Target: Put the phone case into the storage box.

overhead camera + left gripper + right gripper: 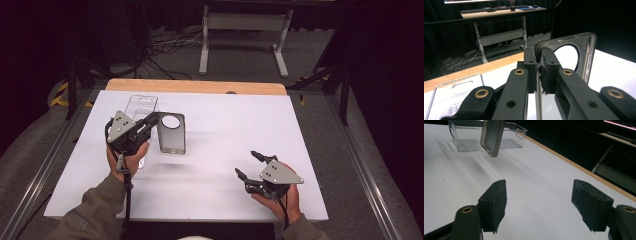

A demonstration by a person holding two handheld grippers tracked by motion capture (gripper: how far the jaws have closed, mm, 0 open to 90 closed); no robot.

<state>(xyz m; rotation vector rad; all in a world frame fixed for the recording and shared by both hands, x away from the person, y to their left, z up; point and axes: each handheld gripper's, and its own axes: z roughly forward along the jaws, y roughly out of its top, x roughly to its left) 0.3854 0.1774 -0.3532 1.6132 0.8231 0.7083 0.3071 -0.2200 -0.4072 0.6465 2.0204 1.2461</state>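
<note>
A dark see-through phone case [172,142] with a round camera hole hangs tilted above the white table, casting a shadow beneath it. My left gripper [154,119] is shut on its top left corner. In the left gripper view the pads pinch the edge of the case [584,50] at the gripper [539,65]. My right gripper [246,163] stands open near the front right of the table, with nothing between its jaws. The right gripper view shows the gripper [539,195] over bare table, with the case [492,135] hanging farther off.
A clear plastic tray [141,104] stands at the back left, just behind the held case; its wall [456,87] lies left of my left jaws. The white table top [235,125] ends at a wooden strip [195,86] at the far side.
</note>
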